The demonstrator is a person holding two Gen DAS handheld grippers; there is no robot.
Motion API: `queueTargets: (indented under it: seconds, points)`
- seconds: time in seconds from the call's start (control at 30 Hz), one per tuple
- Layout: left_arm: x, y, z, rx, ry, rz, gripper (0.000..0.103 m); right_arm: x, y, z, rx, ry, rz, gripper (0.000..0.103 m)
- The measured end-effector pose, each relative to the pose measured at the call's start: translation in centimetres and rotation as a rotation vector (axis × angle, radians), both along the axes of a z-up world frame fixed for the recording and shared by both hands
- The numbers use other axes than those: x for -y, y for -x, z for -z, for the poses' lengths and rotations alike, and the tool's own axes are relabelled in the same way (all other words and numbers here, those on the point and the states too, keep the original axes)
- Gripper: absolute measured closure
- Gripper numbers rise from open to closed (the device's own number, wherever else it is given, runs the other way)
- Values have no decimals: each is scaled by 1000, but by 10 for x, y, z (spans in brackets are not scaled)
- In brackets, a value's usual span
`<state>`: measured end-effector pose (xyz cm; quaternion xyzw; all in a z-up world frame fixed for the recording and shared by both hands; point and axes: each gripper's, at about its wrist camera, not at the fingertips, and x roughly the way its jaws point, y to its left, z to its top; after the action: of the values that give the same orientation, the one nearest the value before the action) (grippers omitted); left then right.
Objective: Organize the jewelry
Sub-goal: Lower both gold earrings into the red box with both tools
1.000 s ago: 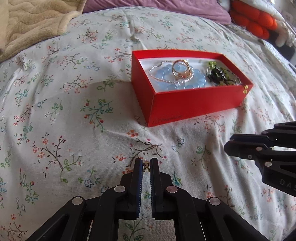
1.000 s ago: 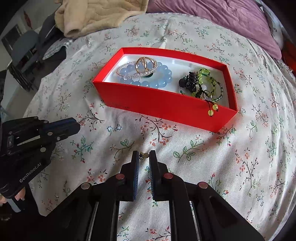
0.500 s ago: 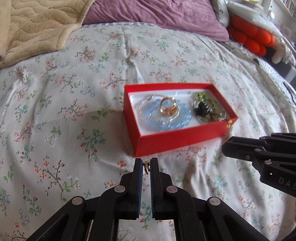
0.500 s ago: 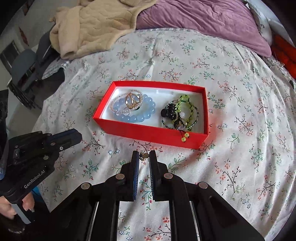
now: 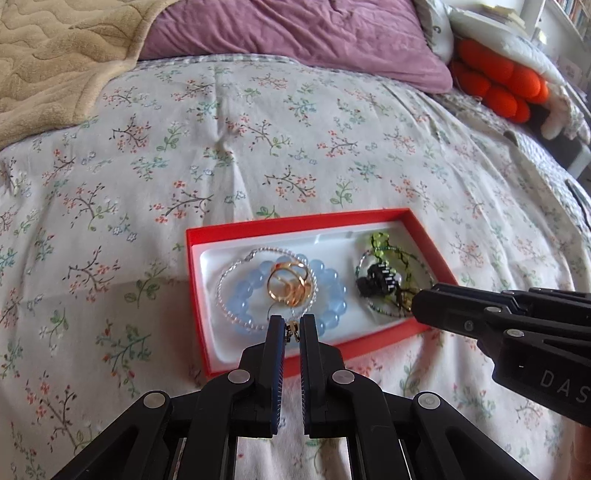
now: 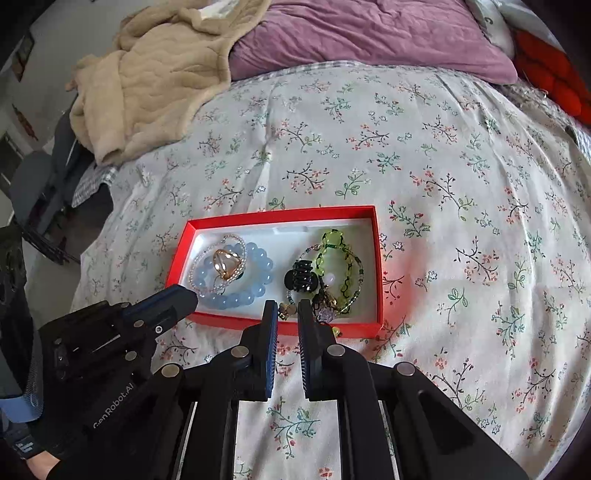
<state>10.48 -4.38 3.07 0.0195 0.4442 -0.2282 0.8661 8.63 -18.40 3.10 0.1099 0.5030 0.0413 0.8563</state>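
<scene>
A red box with a white lining lies on the floral bedspread. It holds a blue bead bracelet, a pearl bracelet, a gold ring piece, a black hair claw and green bead bracelets. My left gripper is shut on a small gold earring above the box's near left part. My right gripper is shut on a small gold earring above the box's near edge.
A beige blanket lies at the far left of the bed. A purple pillow and an orange plush sit at the back. The bed edge drops off to the left in the right wrist view.
Both grippers rose and moved forward from above the bedspread in front of the box to above the box's near edge, each still holding its earring.
</scene>
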Motion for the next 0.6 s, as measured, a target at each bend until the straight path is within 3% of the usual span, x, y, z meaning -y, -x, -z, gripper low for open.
queueTargets:
  seconds: [0.5, 0.6]
  points:
    - [14, -18, 9, 9, -32, -10, 100, 12, -17, 10, -8, -3, 34, 91]
    - [14, -17, 8, 12, -44, -5, 90, 14, -16, 8, 0, -9, 36, 90]
